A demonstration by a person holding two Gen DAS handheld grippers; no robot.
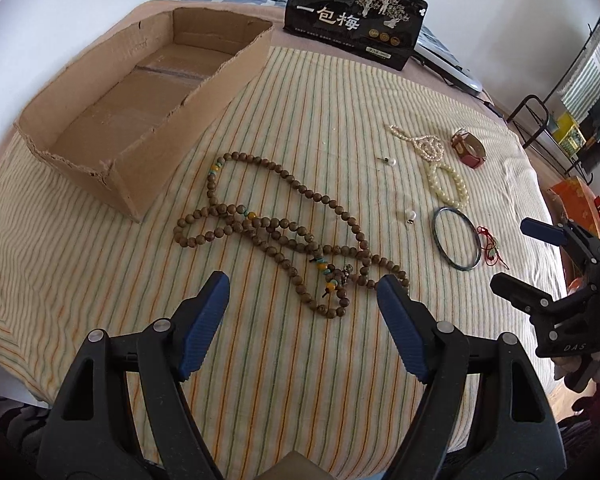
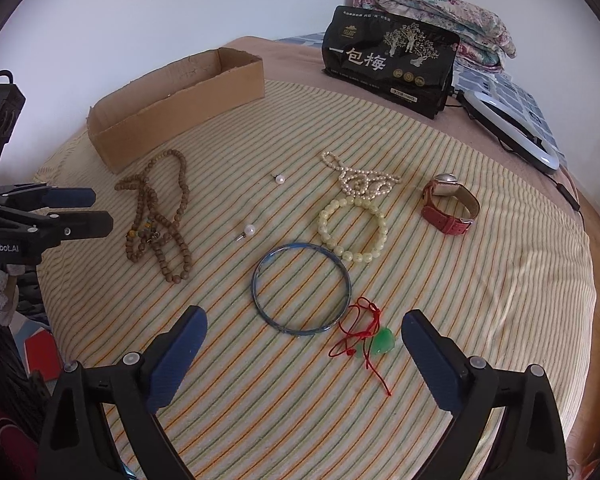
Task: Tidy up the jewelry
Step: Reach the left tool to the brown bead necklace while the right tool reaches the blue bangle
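Left gripper (image 1: pixel 302 312) wide open, empty, just short of wooden bead necklace (image 1: pixel 284 232); right gripper (image 2: pixel 302 344) wide open, empty, near necklace-side blue bangle (image 2: pixel 300 288); cardboard box (image 1: pixel 140 80) beyond necklace.

Black gripper (image 1: pixel 303 294) frames — ribbed blue pads (image 1: pixel 204 320), silver screws.

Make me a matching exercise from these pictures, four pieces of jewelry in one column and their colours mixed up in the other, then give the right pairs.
Things:
1. long bead necklace
2. bangle
3. watch strap
4. pendant on the cord

Colours:
A. red
B. green
C. brown
D. blue

Pairs: 1-C, 2-D, 3-A, 4-B
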